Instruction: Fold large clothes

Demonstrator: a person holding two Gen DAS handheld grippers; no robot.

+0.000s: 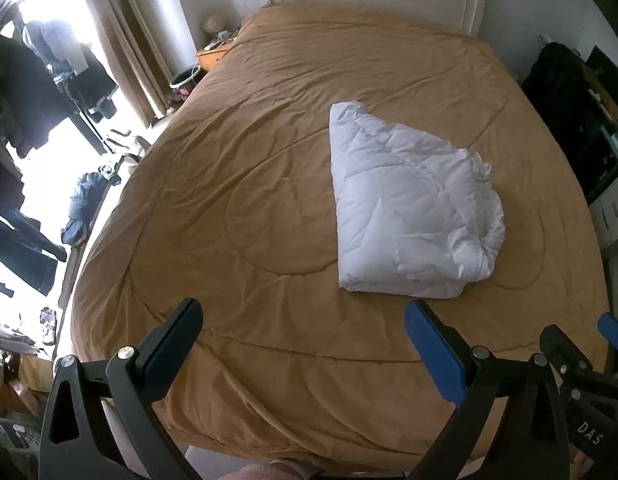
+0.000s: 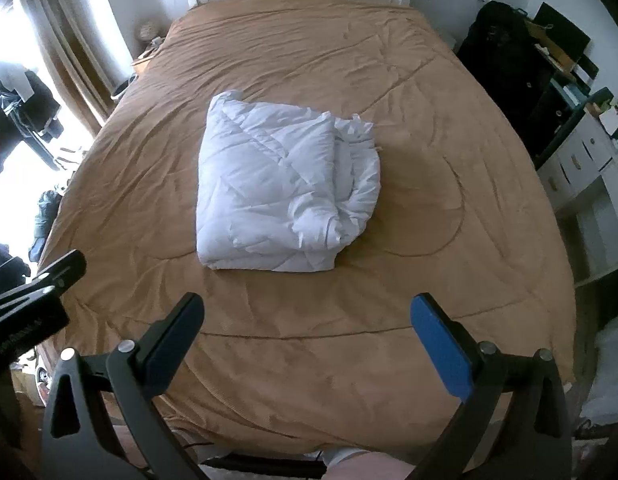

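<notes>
Bright window glare at the far left washes out the hanging dark clothes (image 1: 49,80) and the heap on the floor beside the bed, so their details are hard to make out. The dark bag (image 2: 505,68) and shelves (image 2: 589,168) at the far right blur into shadow, and the bed's near edge is cut off behind the gripper frames.

There is one bed, covered by one tan comforter (image 1: 237,208), one folded white quilted garment (image 1: 409,208) on it, and two grippers.

The left gripper (image 1: 305,344) hovers over the near part of the comforter with its fingers spread wide, holding nothing and touching nothing. The white bundle lies ahead of it and off to the right, well apart from its fingertips (image 1: 433,348).

The right gripper (image 2: 309,344) likewise stands wide open and empty above the near edge of the comforter. The white garment (image 2: 285,188) sits straight ahead of it, slightly left of centre, well clear of both fingers. Its left edge is a smooth fold; its right side shows crumpled, rolled layers. From the right wrist view, part of the left gripper (image 2: 49,280) pokes in at the left edge; from the left wrist view, the right gripper (image 1: 581,360) appears at the lower right corner, partly cut off.
</notes>
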